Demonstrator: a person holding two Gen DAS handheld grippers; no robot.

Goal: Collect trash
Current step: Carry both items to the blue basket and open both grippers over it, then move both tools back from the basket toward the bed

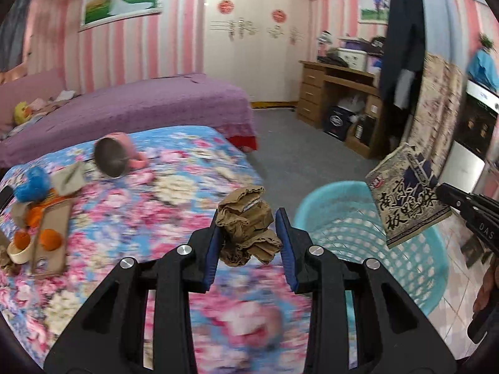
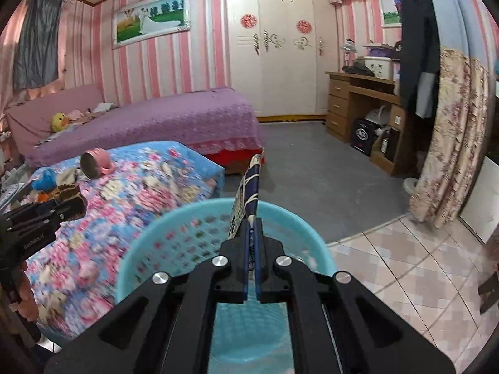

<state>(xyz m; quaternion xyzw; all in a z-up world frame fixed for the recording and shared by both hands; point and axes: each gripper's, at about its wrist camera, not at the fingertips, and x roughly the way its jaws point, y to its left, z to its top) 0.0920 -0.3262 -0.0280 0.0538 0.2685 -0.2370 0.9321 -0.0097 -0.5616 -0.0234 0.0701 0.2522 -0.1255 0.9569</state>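
Trash rides in both grippers: left gripper [image 1: 249,233] pinches a crumpled brown paper wad [image 1: 248,227] over the bed [image 1: 140,212]; right gripper [image 2: 252,246] clamps a flat wrapper [image 2: 248,187] above the basket [image 2: 174,218] (both likely light, crushable; edge grips suffice).

"DAS" on right hand-held gripper [image 1: 444,194]

crumpled brown paper [image 1: 246,230], printed wrapper [image 1: 405,193] above turquoise basket [image 1: 330,199]
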